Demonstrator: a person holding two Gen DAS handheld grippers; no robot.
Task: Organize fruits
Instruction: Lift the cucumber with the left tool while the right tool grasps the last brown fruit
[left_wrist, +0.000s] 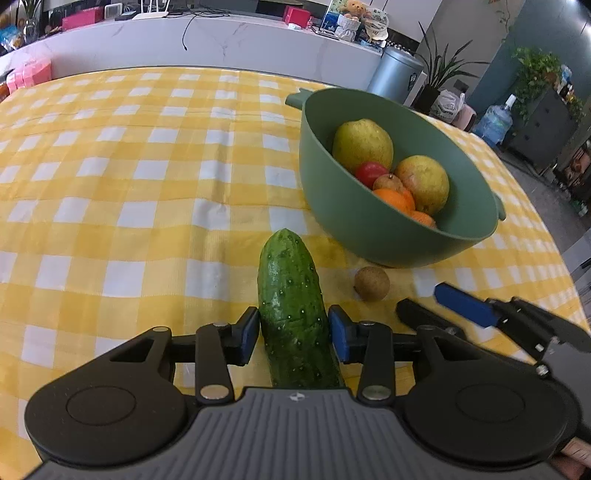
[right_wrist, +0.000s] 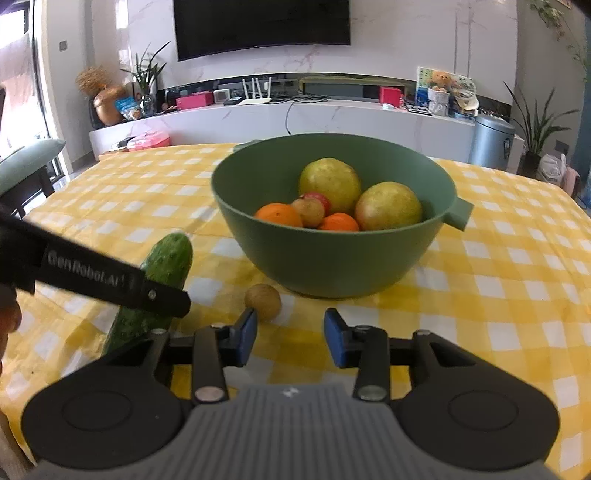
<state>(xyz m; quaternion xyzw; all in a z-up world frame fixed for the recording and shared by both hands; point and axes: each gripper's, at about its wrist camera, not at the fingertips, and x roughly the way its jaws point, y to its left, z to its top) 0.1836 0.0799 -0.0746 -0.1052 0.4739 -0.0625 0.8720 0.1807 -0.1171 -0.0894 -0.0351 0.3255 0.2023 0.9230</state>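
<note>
Cucumber (left_wrist: 293, 317) sits nearest, lying lengthwise between the blue pads of the left gripper (left_wrist: 293, 330); pads sit tight against its sides near mid-body, so I read the jaws as clamped on it, cucumber low over or on the yellow checked tablecloth (left_wrist: 129, 177), can't tell which. Right gripper (right_wrist: 290, 338) hangs just beside, jaws part-open with nothing between them, pointed toward the small brown fruit (right_wrist: 263, 301) that lies on the cloth just in front of the green bowl (right_wrist: 325, 266), near but not touching as far as I can see. Bowl already holds two big yellow-green fruits, two oranges, a red one and a brownish one. Step in hand, my guess: lift cucumber and carry it to the bowl. Do it well: keep grip centred so the long end doesn't swing, clear the bowl rim, lay it flat across the pile, don't drop. Right side should straddle the round fruit squarely or it will roll away.
</note>
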